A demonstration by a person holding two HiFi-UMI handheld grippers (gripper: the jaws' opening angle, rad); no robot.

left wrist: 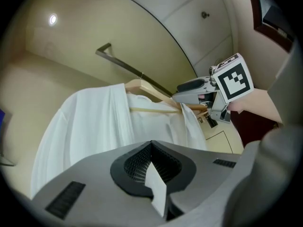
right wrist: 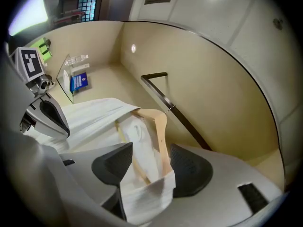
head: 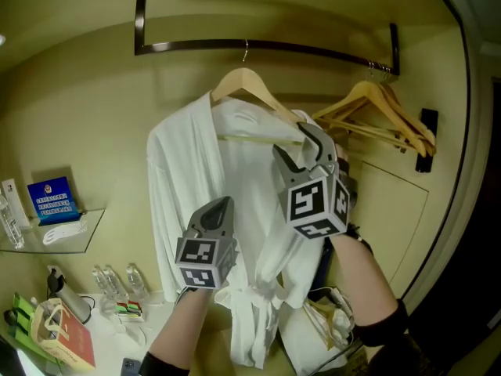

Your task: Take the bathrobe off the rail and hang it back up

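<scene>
**White cloth, soft and limp: the hanger is the handle**

White and loose, the bathrobe (head: pixel 188 202) hangs on a wooden hanger (head: pixel 249 81), whose hook (head: pixel 245 51) sits over the dark rail (head: pixel 313 49) in the wardrobe recess. Its long axis runs straight down, collar at the top and hem out of sight below. The open front faces the person, and the hanger's bar lies roughly along the rail.

The robe looks light to moderate in weight, with no stiffness, so it would probably sag and slide off if lifted by the cloth alone. The stiff wooden hanger is the sounder place to grip, near its shoulder or neck, since that carries the whole garment.

The left gripper (head: pixel 223 208) is clenched on a fold of the robe's front, with a sliver of white cloth showing between its closed jaws. The right gripper (head: pixel 304 149) is released, jaws spread wide. The hanger's right shoulder and the robe draped over it lie between the pads, unpinched.
</scene>
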